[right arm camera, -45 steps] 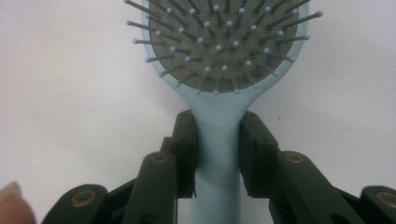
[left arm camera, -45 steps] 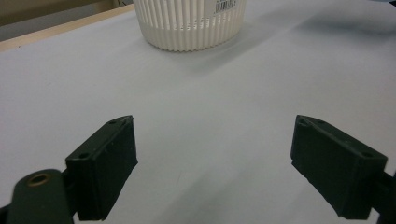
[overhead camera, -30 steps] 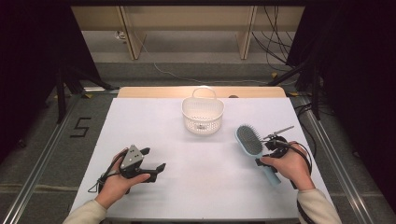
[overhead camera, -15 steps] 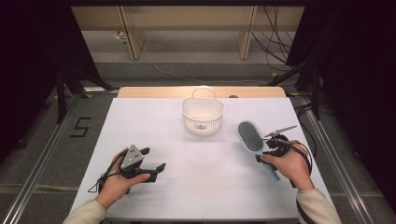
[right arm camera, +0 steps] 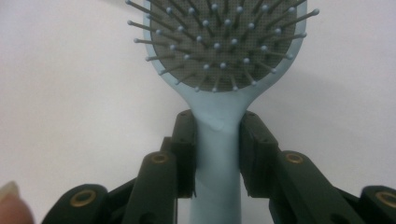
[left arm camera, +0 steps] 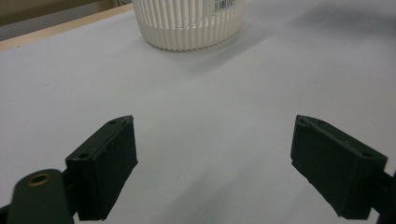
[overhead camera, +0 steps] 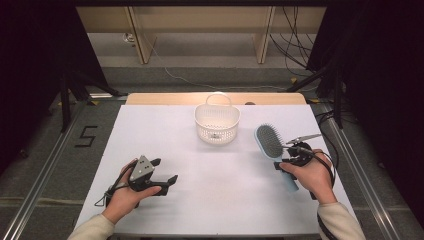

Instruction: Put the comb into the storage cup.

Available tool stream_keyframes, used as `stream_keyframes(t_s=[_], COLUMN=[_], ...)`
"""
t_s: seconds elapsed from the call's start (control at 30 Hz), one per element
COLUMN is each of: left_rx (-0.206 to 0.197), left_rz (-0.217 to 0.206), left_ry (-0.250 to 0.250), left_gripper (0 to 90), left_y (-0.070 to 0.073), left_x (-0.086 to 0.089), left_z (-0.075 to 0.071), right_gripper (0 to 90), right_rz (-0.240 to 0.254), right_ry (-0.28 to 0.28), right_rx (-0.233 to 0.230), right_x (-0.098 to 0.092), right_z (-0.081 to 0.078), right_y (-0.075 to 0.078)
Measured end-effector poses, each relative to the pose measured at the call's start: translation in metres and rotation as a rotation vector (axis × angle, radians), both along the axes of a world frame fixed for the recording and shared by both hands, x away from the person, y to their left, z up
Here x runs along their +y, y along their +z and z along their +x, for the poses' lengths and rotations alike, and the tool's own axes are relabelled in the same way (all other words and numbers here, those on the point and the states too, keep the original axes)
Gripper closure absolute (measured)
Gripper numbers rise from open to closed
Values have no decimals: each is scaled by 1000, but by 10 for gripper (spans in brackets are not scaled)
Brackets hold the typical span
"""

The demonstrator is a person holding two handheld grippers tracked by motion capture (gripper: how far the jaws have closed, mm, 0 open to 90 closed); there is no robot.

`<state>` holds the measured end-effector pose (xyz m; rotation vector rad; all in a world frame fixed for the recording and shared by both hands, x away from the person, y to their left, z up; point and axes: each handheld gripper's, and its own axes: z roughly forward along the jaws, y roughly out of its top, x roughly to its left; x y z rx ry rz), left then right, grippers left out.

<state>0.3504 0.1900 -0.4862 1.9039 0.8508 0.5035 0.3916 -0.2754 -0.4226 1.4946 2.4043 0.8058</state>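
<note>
A light blue hairbrush (overhead camera: 269, 142) with a grey bristle pad lies at the table's right, bristles up. My right gripper (overhead camera: 286, 161) is shut on its handle just below the head; in the right gripper view the hairbrush (right arm camera: 218, 70) has a jaw pressing each side of its neck, with the right gripper (right arm camera: 217, 154) low in the frame. A white slotted basket (overhead camera: 217, 122) with a handle stands at the back centre, seen again as the basket (left arm camera: 189, 21) in the left gripper view. My left gripper (overhead camera: 162, 172) rests on the table at the front left, open, nothing between its jaws (left arm camera: 212, 163).
The white table (overhead camera: 215, 200) stretches wide between the two hands. A wooden strip (overhead camera: 215, 98) runs along its far edge. Cables trail from the right gripper past the table's right side, over a grey floor with metal rails.
The brush head has shifted slightly toward the back left with the right gripper on its handle. The left hand and gripper have not moved.
</note>
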Motion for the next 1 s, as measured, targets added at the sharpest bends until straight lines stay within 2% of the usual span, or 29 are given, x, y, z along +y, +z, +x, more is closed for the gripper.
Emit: stream_keyframes(t_s=[0.3,0.47,0.83,1.0], left_rx=[4,3,6,5], left_rz=[-2,1,-2,0], left_ry=[0,-2,-2,-4], left_gripper=[139,139,139,139], left_y=[0,0,-1,-1], left_x=[-1,-1,-1,-2], left_z=[0,0,0,0], right_gripper=[706,707,706,706], right_rz=[16,25,51,56], right_ry=[-27,-27,-34,-37], right_rx=[-42,-48,-95,-99], right_x=[-2,-2,1,1], right_z=[0,1,2,3], right_y=[3,3,4,4])
